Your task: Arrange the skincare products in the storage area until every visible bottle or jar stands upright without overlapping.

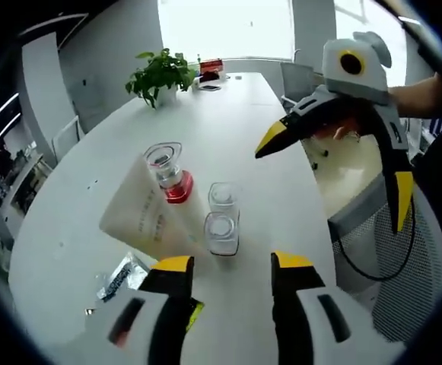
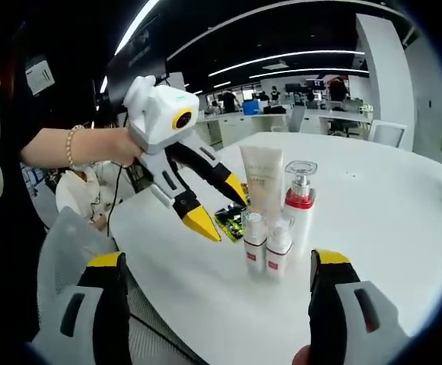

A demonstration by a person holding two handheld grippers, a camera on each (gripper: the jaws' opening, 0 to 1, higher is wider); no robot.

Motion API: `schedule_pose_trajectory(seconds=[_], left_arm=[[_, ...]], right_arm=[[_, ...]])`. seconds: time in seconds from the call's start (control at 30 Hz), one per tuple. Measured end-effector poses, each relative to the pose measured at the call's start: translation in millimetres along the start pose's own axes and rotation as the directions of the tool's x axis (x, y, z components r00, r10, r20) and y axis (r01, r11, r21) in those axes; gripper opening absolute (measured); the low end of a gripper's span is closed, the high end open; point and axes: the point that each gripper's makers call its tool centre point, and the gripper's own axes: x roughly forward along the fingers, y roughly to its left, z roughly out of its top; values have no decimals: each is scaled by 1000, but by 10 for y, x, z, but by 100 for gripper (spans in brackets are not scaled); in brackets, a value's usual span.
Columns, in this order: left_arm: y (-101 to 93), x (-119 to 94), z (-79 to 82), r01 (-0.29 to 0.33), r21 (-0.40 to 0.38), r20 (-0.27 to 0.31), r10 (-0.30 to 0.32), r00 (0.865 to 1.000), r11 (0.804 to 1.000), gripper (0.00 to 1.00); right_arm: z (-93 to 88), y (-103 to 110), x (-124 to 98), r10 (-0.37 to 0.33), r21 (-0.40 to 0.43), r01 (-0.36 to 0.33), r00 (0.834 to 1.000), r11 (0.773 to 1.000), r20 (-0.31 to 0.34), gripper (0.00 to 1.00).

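L tongs point(image 1: 224, 265) apart, empty, low over bench point(image 1: 251, 137) just short of jars | R tongs point(image 2: 217, 262) apart, empty | tube point(image 2: 262, 181), pump bottle point(image 2: 300, 199), 2 small jars point(image 2: 267, 245) upright, clustered, touching (packet point(image 2: 230, 219) flat behind tube) | plant point(image 1: 160, 74) far end

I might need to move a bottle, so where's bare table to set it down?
Bare white table stretches between the product cluster and the potted plant. It is crowded around the tube, pump bottle and two small jars, with a packet beside them.
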Motion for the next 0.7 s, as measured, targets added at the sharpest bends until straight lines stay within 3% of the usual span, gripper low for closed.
schedule_pose_trajectory(seconds=[0.7], left_arm=[[-85,-440,-420,-85,-133,-27,82,996,988,71]], right_arm=[[10,-36,-22,-4,-36,3,1000,999,-23,99]])
